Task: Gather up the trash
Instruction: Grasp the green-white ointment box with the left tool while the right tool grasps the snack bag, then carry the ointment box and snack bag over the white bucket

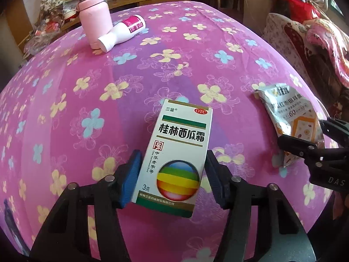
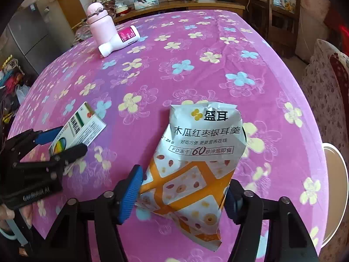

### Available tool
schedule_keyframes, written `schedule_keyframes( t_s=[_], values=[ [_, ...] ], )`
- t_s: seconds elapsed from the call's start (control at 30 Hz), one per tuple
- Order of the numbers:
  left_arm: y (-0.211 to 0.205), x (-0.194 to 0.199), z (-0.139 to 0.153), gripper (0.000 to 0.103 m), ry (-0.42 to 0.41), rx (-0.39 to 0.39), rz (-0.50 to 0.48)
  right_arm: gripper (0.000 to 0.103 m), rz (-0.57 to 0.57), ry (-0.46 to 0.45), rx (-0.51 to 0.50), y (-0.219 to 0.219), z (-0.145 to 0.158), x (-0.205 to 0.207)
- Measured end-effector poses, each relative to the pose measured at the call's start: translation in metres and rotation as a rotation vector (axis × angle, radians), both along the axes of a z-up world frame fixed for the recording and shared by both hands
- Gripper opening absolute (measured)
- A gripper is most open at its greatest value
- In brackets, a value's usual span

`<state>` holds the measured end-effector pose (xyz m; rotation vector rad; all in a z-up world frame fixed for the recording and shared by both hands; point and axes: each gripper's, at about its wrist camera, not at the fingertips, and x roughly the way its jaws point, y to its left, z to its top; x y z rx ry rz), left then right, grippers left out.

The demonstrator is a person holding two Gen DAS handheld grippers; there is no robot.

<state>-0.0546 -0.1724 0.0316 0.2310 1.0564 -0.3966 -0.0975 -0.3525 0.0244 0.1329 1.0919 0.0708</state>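
Clamping medicine box (image 1: 174,157) in my left gripper (image 1: 172,179), snack pouch (image 2: 196,163) at three o'clock pinched in my right gripper (image 2: 183,194), gathering both as trash.

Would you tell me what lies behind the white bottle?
Directly behind the lying white bottle stands a pink flask, apparently touching it. Whether they truly touch, and the flask's base, stay hidden.

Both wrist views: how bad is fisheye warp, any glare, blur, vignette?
Left wrist view: strong barrel warp bulges the tablecloth; black corner vignette; medicine box print sharp; daylight soft, no harsh glare. Right wrist view: same warp and vignette; snack packet text legible, its crinkled top mildly shiny; pink bottle slightly soft.
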Motion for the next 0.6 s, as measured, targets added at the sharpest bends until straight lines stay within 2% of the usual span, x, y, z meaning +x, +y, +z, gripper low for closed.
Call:
schedule_keyframes(
  t_s=[0.23,0.6],
  values=[
    [-0.006,-0.017,0.012,0.056,0.004,-0.069,0.027,0.059,0.024,-0.059,0.034,-0.011,0.021,-0.028],
    [-0.054,-0.044,0.045,0.055,-0.06,-0.122,-0.011,0.059,-0.011,-0.141,0.061,-0.041,0.057,-0.063]
  ],
)
